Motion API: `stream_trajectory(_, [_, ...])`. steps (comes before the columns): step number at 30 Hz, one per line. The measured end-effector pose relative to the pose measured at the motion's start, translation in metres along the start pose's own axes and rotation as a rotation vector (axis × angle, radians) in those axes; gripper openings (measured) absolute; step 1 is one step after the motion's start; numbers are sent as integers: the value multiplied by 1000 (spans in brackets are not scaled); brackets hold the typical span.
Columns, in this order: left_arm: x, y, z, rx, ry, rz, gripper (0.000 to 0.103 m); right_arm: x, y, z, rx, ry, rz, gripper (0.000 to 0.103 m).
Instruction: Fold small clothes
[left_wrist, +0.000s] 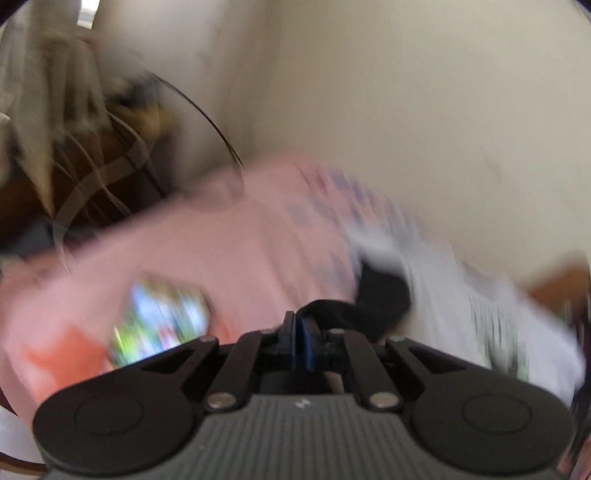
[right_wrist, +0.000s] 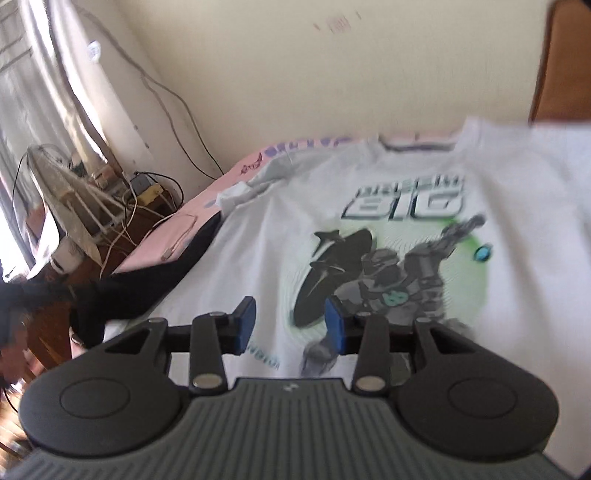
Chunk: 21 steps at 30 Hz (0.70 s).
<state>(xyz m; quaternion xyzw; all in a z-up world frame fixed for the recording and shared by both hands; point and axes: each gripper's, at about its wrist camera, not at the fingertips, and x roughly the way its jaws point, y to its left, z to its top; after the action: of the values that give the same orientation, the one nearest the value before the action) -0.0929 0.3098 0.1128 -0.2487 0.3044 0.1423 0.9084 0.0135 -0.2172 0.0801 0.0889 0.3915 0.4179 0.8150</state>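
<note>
A white T-shirt (right_wrist: 388, 206) with a green and grey print lies spread on the pink bed sheet (right_wrist: 207, 199). A black garment (right_wrist: 147, 280) trails from the shirt's left side. My right gripper (right_wrist: 291, 325) is open and empty, just above the shirt's lower edge. In the blurred left wrist view my left gripper (left_wrist: 301, 339) is shut on the black garment (left_wrist: 380, 295), which hangs from its tips toward the white shirt (left_wrist: 461, 295).
A fan (right_wrist: 62, 206) and tangled cables (right_wrist: 147, 192) stand by the wall left of the bed. A folded pink garment with a bright print (left_wrist: 162, 321) lies on the sheet. A wooden headboard (right_wrist: 561, 62) rises at the far right.
</note>
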Motion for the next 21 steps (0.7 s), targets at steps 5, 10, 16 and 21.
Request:
stream_trajectory(5, [-34, -39, 99, -65, -164, -83, 4, -13, -39, -13, 199, -25, 125, 43])
stream_trajectory(10, [-38, -200, 147, 223, -247, -224, 4, -22, -62, -13, 349, -32, 226, 42])
stream_trajectory(16, [42, -383, 86, 540, 57, -478, 59, -28, -59, -13, 346, -20, 230, 42])
stream_trajectory(21, [82, -407, 38, 652, 166, -555, 61, -21, -63, -12, 352, -21, 225, 42])
